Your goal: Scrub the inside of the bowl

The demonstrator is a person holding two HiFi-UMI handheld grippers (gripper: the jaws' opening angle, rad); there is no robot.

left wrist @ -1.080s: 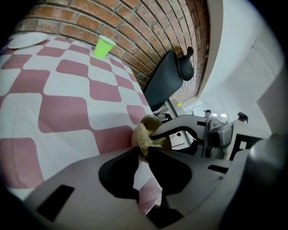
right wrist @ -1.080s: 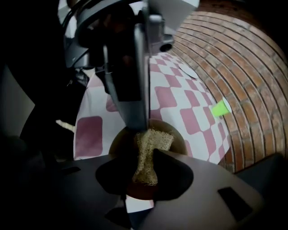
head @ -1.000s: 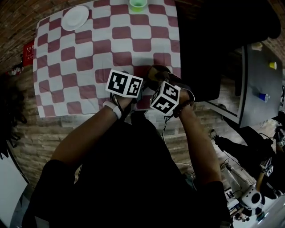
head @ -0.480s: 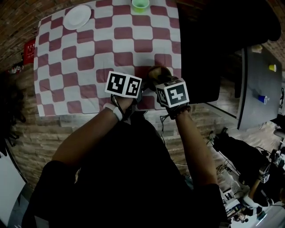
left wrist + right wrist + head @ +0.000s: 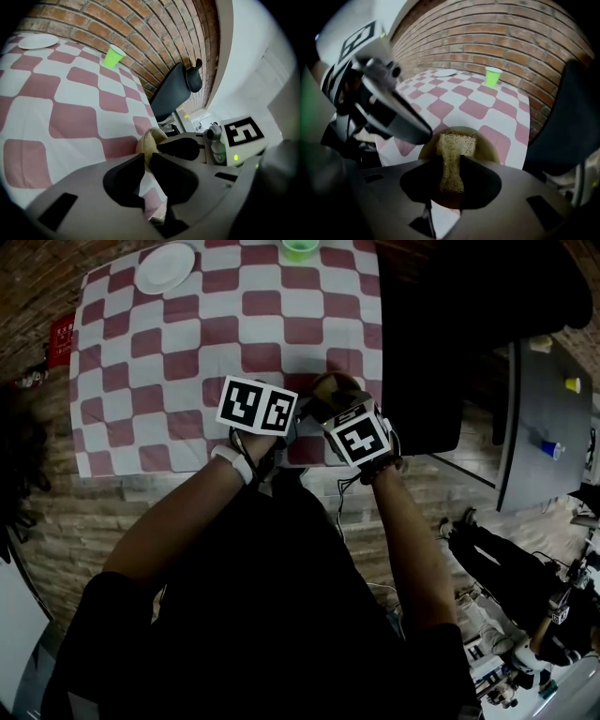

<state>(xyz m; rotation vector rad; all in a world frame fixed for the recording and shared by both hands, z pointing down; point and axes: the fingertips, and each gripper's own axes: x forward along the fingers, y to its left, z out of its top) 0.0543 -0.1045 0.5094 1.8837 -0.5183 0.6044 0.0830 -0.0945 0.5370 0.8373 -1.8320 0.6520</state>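
A tan bowl (image 5: 330, 390) sits at the near right edge of the checked table (image 5: 187, 352). In the left gripper view my left gripper (image 5: 147, 157) has its jaws round the bowl's rim (image 5: 149, 139); they have just been closing and now pinch it. My right gripper (image 5: 451, 161) is shut on a yellowish mesh sponge (image 5: 456, 143), which reaches down into the bowl (image 5: 490, 150). The left gripper's arm (image 5: 393, 117) crosses in from the left there. From the head view only the two marker cubes (image 5: 258, 406) (image 5: 357, 436) show above the bowl; the jaws are hidden.
A white plate (image 5: 165, 266) lies at the far left corner and a green cup (image 5: 298, 247) stands at the far edge. A black chair (image 5: 176, 89) stands by the table's right side, against the brick wall. The bowl is close to the table's near edge.
The right gripper has rolled over the bowl, so its marker cube shows a different face. The left gripper's cube has hardly moved.
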